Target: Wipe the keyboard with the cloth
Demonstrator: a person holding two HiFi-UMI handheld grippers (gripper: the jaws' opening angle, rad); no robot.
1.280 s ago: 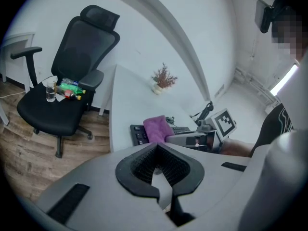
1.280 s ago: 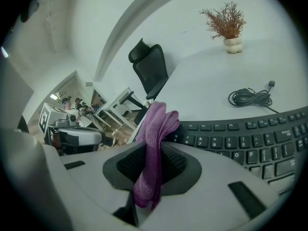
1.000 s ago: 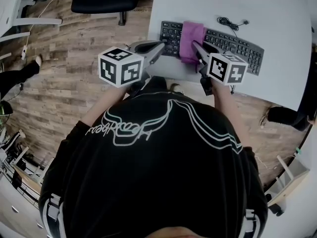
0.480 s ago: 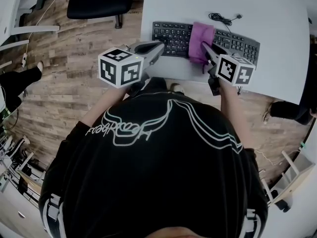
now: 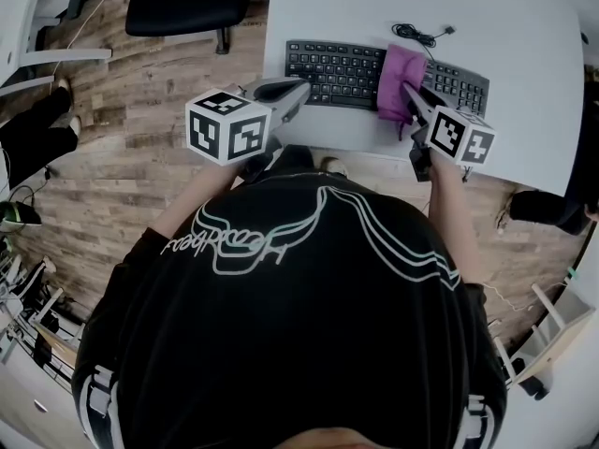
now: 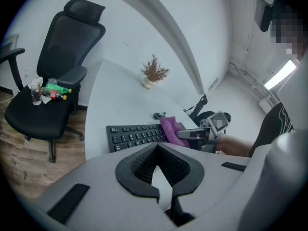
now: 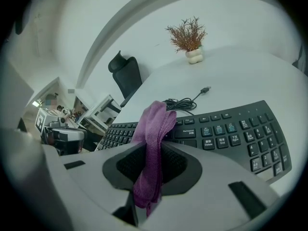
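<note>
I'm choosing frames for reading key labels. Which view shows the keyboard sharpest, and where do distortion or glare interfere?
Right gripper view: keyboard close and sharp, print legible, though fisheye bows it and the purple cloth in the right claw hides part. Left gripper view: keyboard small, corners vignetted, strip light glaring at right. Head view: even light, keyboard crisp but tiny.

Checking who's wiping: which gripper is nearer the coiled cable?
Right. The right gripper holds the cloth on the keyboard just before the cable; the left gripper hovers near the keyboard's left end, farther off.
</note>
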